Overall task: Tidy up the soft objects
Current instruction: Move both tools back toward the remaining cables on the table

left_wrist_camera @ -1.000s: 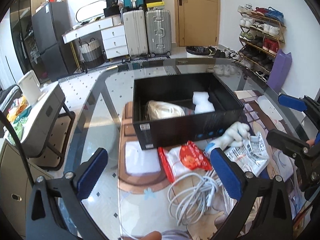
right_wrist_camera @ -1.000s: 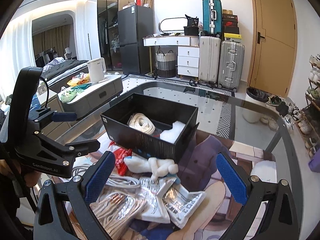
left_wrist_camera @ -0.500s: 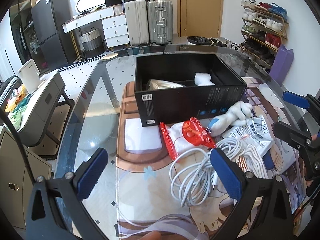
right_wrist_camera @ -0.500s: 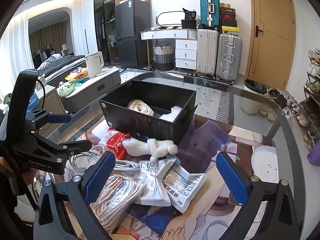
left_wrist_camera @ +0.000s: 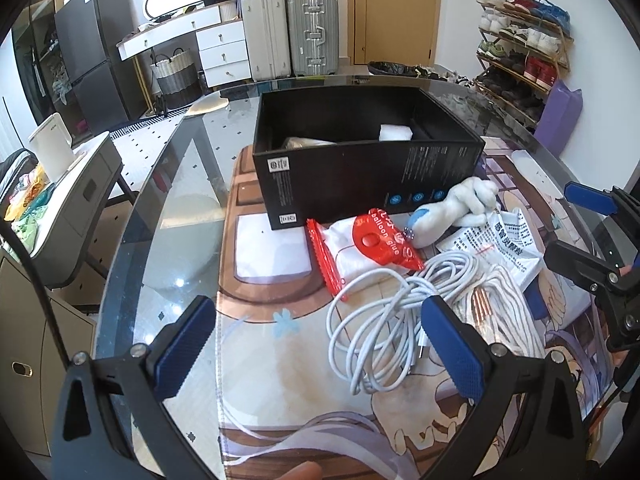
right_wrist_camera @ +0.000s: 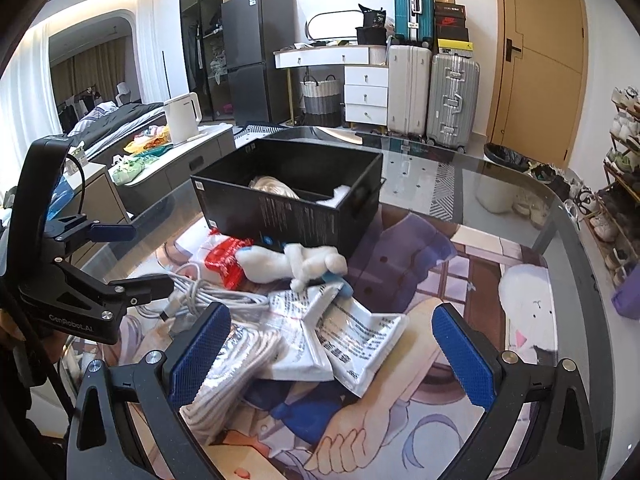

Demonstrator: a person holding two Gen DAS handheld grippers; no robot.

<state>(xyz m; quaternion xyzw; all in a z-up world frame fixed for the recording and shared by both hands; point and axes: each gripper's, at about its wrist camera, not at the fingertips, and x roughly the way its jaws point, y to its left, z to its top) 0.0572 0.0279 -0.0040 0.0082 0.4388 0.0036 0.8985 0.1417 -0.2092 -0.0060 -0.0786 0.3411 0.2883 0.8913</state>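
Note:
A black box stands on the glass table and holds a cream rope coil and a white foam piece. In front of it lie a white plush toy, a red balloon-glue pack, a white cable coil, a bagged white rope and white printed packets. My left gripper is open and empty, low over the mat near the cable. My right gripper is open and empty above the packets.
A printed mat covers the table's middle. The table's curved glass edge runs on the left. Suitcases, a shoe rack and a grey cabinet with a kettle stand around the room.
Both grippers have pulled back and dropped lower from the box, so the pile of loose items sits closer in view. Both stay open and empty.

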